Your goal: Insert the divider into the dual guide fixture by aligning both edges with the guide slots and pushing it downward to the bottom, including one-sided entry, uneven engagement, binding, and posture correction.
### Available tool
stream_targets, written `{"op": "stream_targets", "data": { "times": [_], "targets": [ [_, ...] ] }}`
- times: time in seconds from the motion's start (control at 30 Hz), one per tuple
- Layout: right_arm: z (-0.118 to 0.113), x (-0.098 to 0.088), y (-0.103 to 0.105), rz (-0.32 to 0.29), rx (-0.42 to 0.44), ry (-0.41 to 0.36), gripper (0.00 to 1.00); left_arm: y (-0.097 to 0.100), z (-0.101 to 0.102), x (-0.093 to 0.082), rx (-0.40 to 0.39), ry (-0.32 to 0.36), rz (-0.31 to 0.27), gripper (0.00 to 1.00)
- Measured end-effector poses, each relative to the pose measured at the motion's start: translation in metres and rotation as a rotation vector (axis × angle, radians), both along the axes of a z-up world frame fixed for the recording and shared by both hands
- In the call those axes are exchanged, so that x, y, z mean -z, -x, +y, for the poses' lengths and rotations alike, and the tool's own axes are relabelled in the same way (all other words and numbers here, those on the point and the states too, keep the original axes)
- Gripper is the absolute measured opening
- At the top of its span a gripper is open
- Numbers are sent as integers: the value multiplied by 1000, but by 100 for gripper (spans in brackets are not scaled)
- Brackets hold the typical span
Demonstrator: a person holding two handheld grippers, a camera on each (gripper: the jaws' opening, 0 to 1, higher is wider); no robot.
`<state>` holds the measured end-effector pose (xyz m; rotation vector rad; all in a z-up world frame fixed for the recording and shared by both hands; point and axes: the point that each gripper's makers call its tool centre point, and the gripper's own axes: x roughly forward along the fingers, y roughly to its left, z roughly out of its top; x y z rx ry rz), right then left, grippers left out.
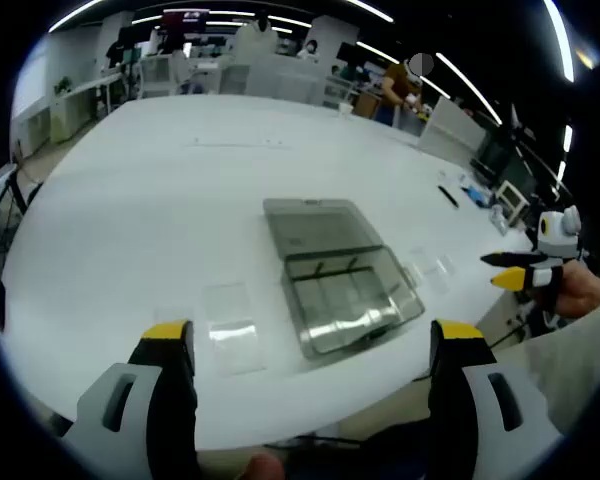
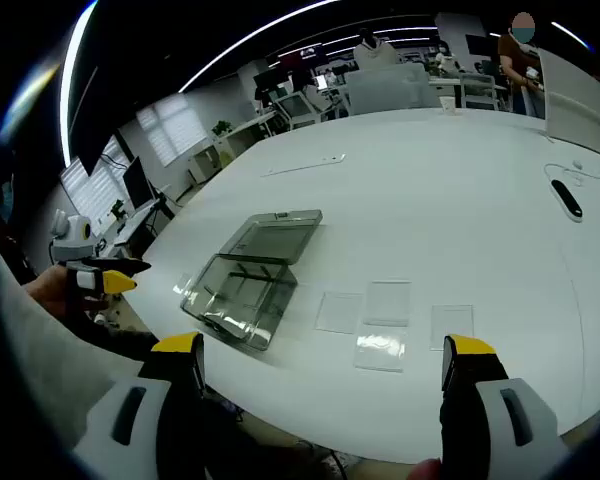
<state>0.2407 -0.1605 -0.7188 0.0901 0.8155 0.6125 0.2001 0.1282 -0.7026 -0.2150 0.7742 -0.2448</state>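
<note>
A clear plastic box (image 1: 335, 280) with its lid folded open is sitting on a wide white table (image 1: 160, 190), near the close edge, and dividing walls are showing inside its tray. In the left gripper view, the left gripper (image 1: 310, 345) is hovering over the near edge of the table with its yellow-tipped jaws standing wide apart and holding nothing; the box is lying just beyond and between them. A clear divider sheet (image 1: 230, 330) is lying flat on the table just left of the box, and fainter clear sheets (image 1: 430, 268) are lying to its right. The right gripper (image 1: 520, 272) is coming in from the right edge of that view, held in a hand (image 1: 580, 290). In the right gripper view, the right gripper (image 2: 325, 360) is also hanging over the near table edge, its jaws spread wide and empty. There the box (image 2: 245, 280) is sitting to the left, with several clear sheets (image 2: 385, 320) lying in a loose group to its right, apart from it. The left gripper (image 2: 105, 275) is showing at the far left. A dark remote-like object (image 2: 565, 197) is lying far right, and people are standing at desks beyond.
</note>
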Motion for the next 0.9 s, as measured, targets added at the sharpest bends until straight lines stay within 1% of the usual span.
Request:
{"op": "stream_targets", "data": {
  "times": [0.53, 0.9],
  "targets": [
    [-1, 1, -3, 1, 0, -3, 98, -1, -3, 0, -3, 4, 5, 95],
    [3, 3, -4, 4, -4, -6, 98, 0, -2, 2, -5, 6, 12, 95]
  ]
}}
